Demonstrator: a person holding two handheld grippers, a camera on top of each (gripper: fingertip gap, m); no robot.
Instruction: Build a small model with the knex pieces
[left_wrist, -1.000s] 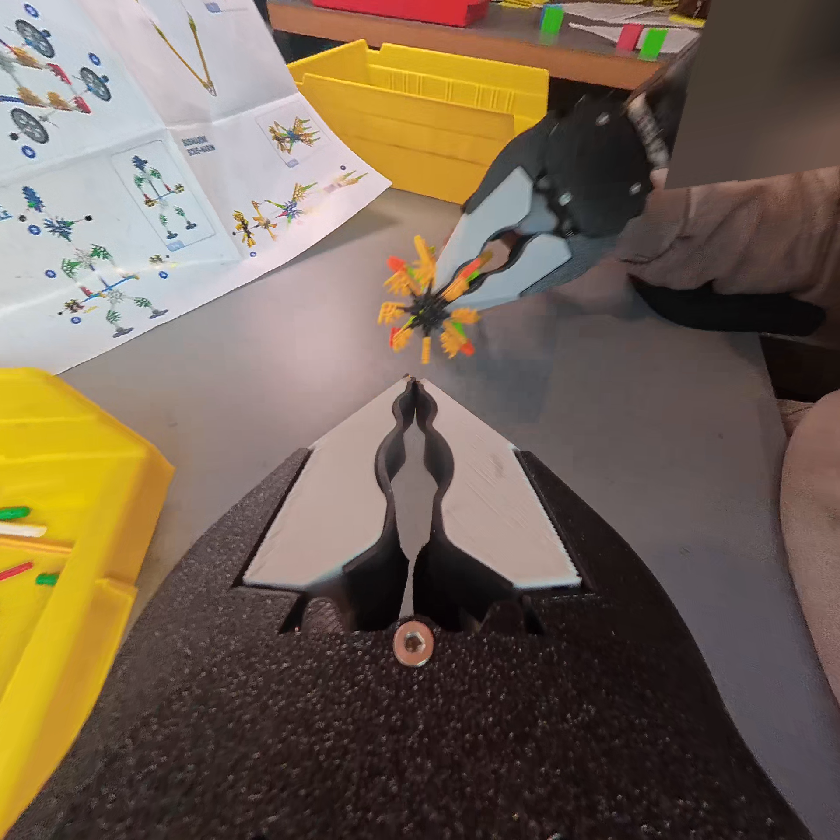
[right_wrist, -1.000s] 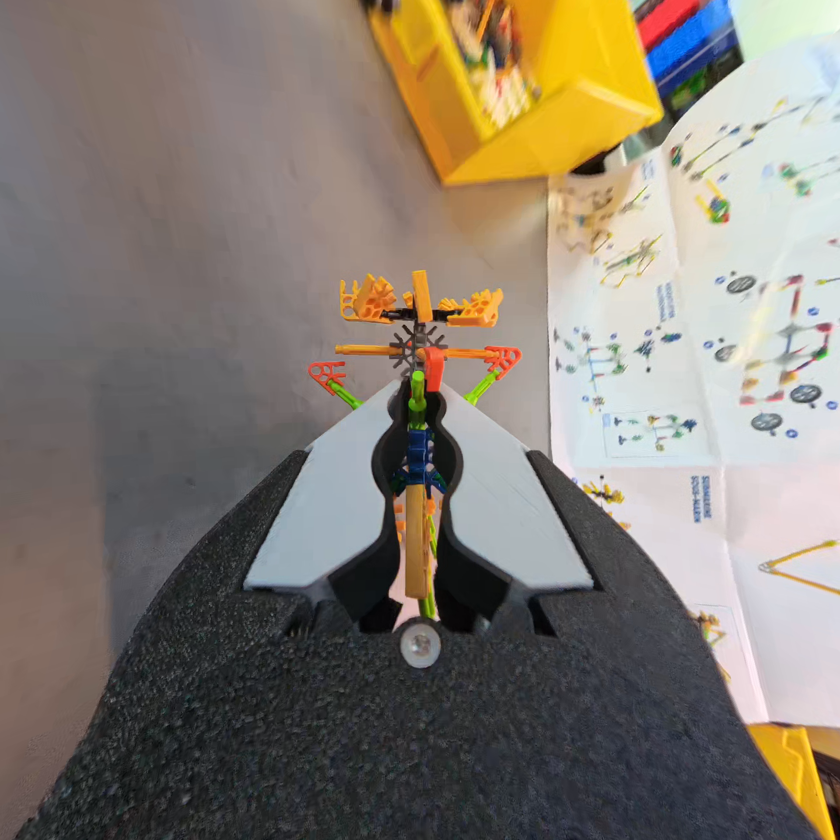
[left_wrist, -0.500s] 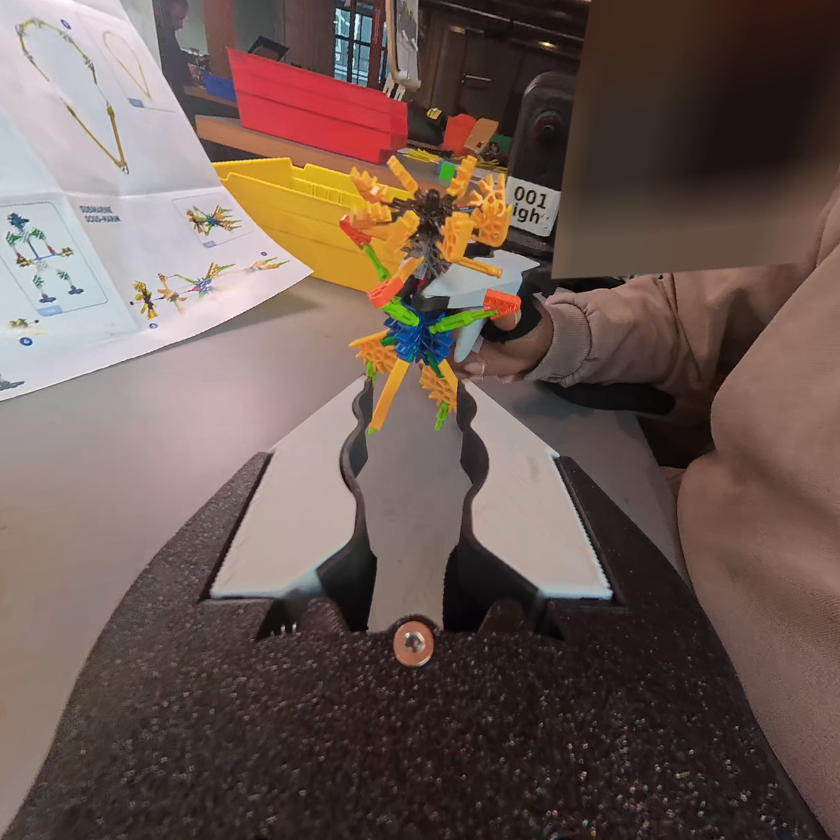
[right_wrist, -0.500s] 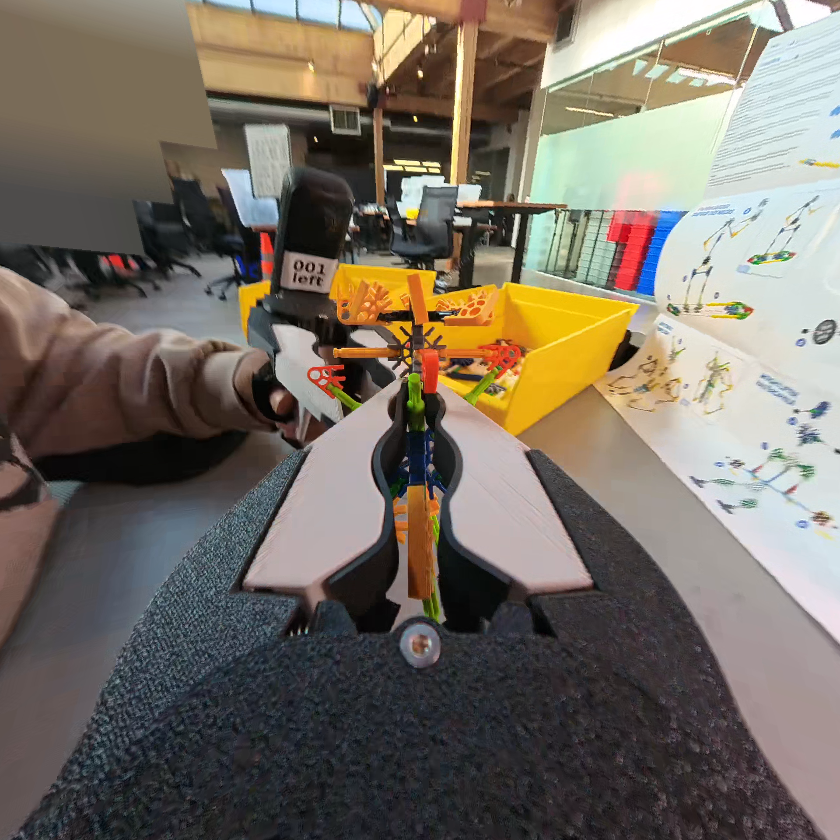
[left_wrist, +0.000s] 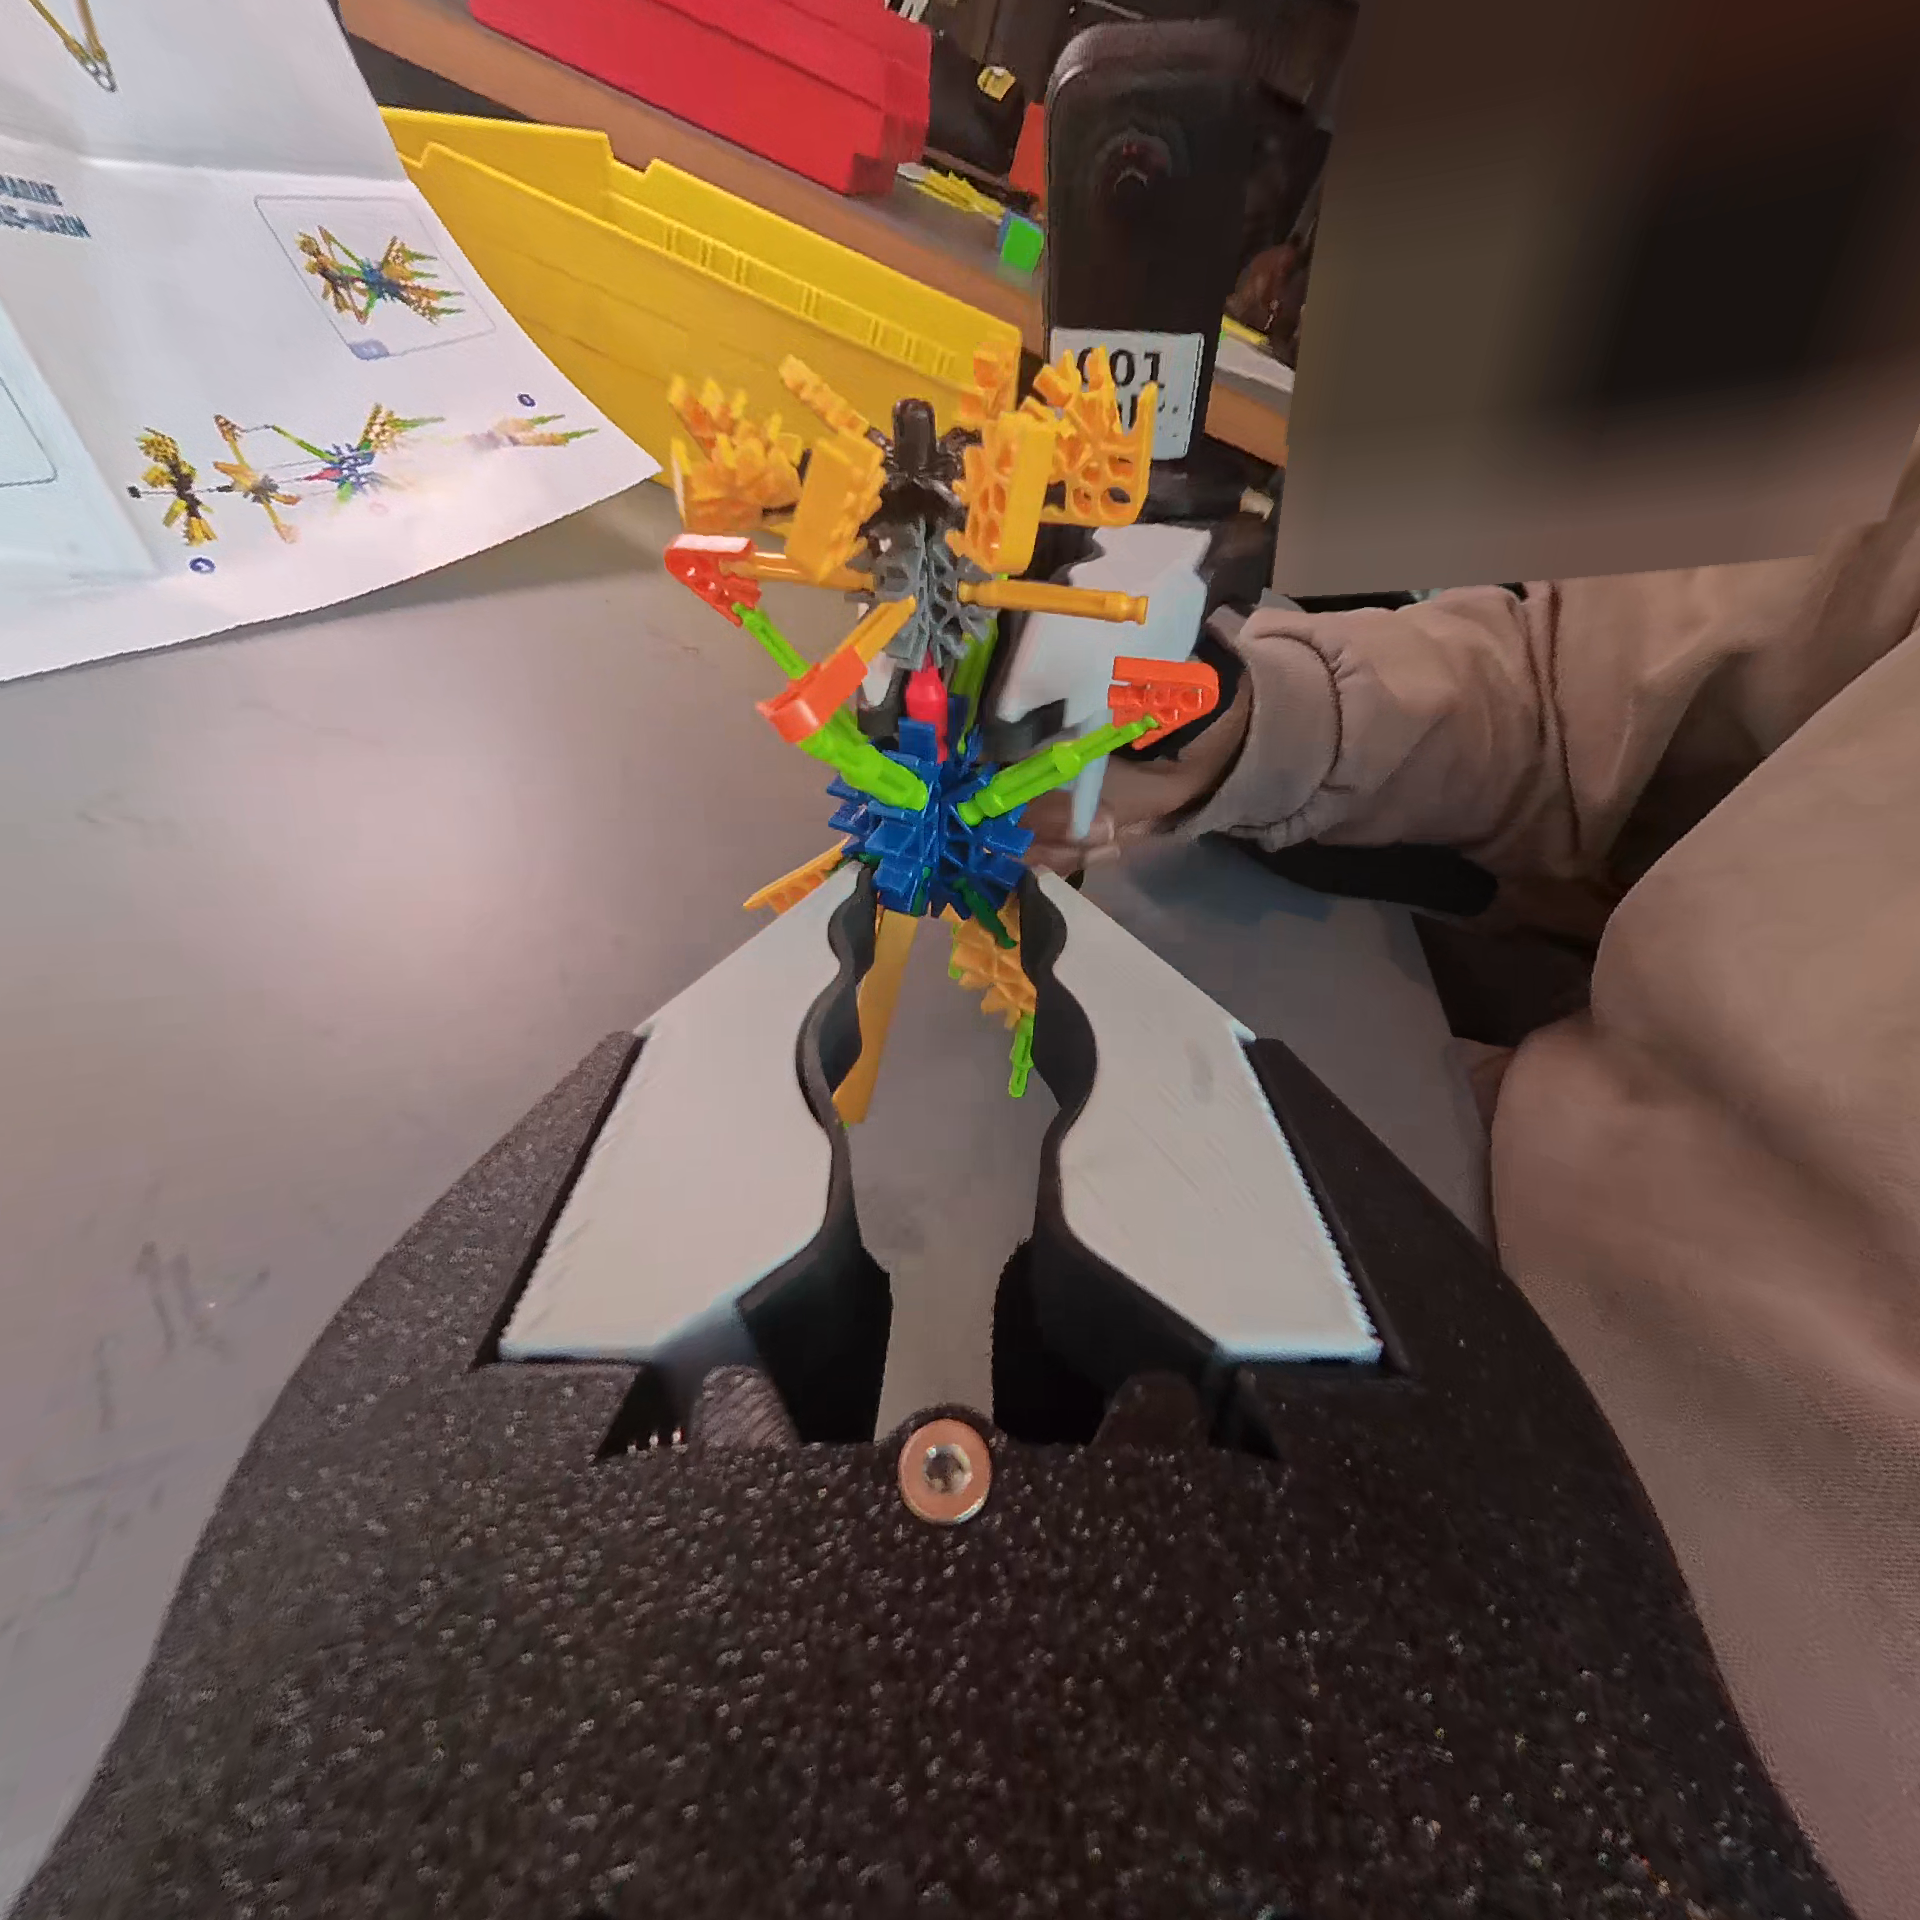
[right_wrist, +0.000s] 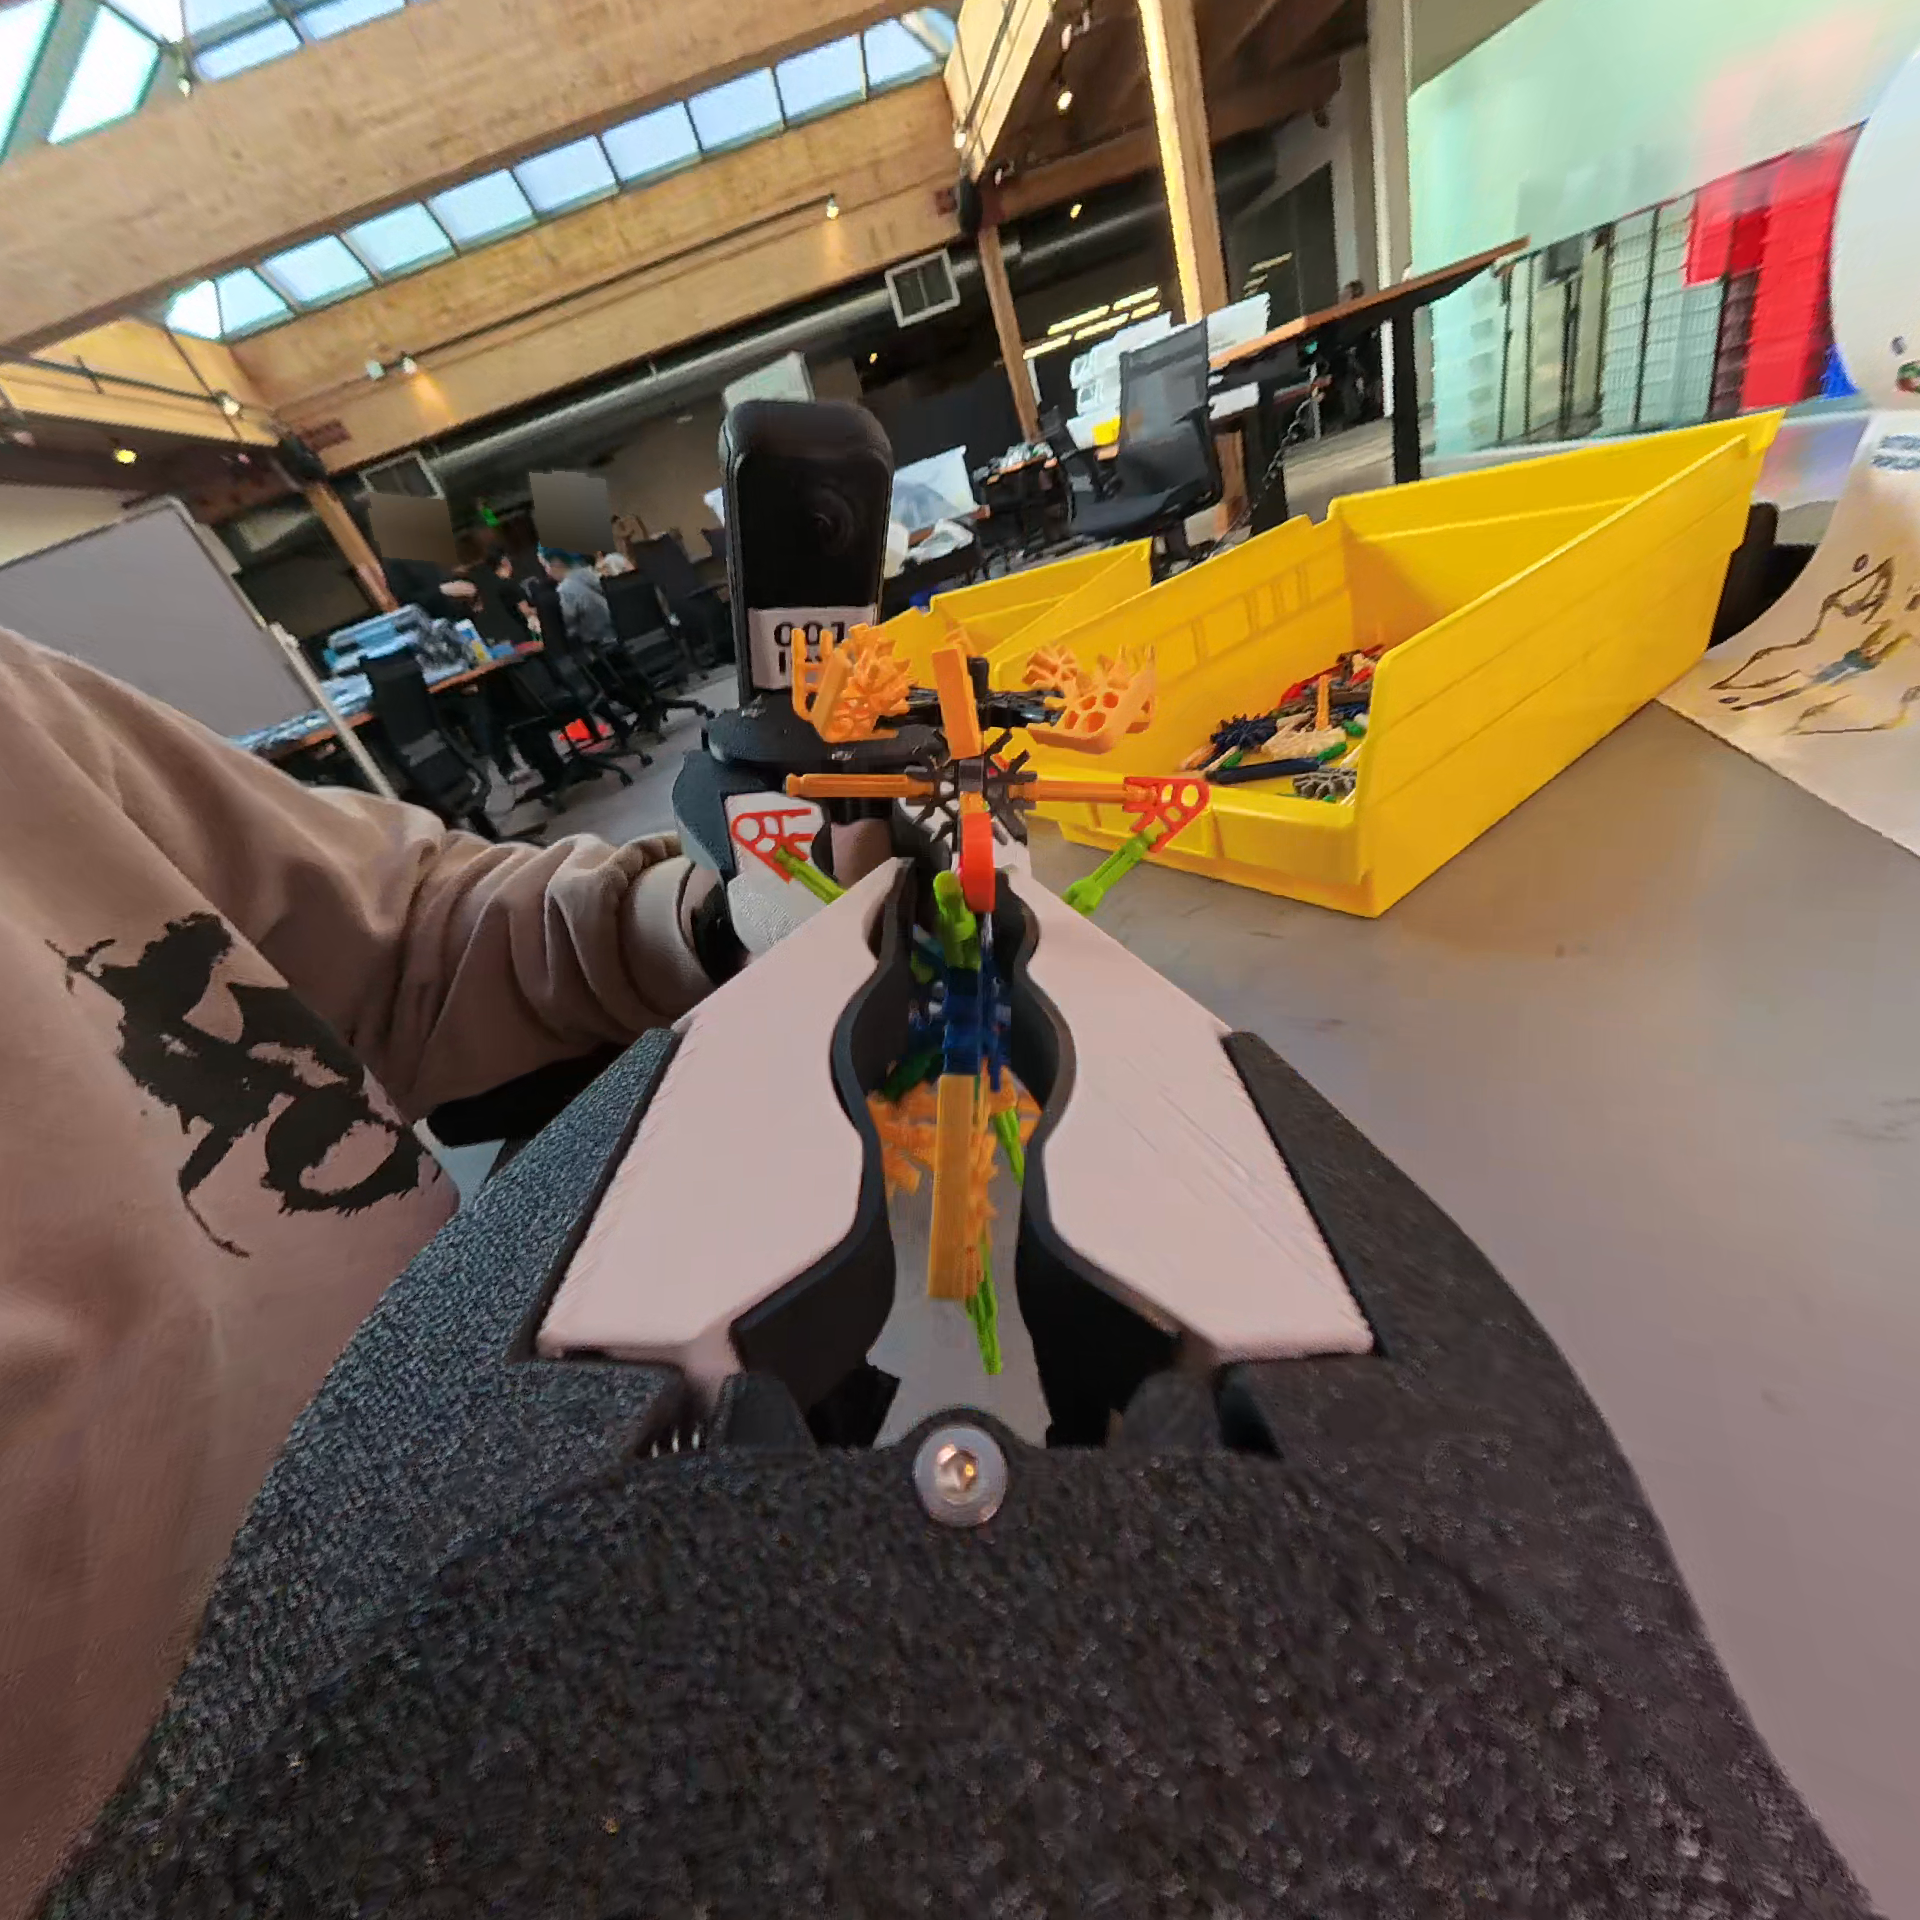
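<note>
- The left gripper (left_wrist: 943, 883) has a black, grainy-textured shell with two pale grey wedge fingers (left_wrist: 707, 1143) lined on the inside with wavy black pads.
- A silver screw (left_wrist: 943, 1473) sits at the centre of its base.
- The right gripper (right_wrist: 961, 883) is built the same way: speckled black body, pale fingers (right_wrist: 1164, 1132), a silver screw (right_wrist: 958, 1475).
- Each gripper carries an upright black camera (right_wrist: 808, 540) with a white label below the lens.
- The person wears a tan sweatshirt (right_wrist: 208, 935) with ribbed cuffs and a black print, possibly a brush-stroke design, on the fabric.
</note>
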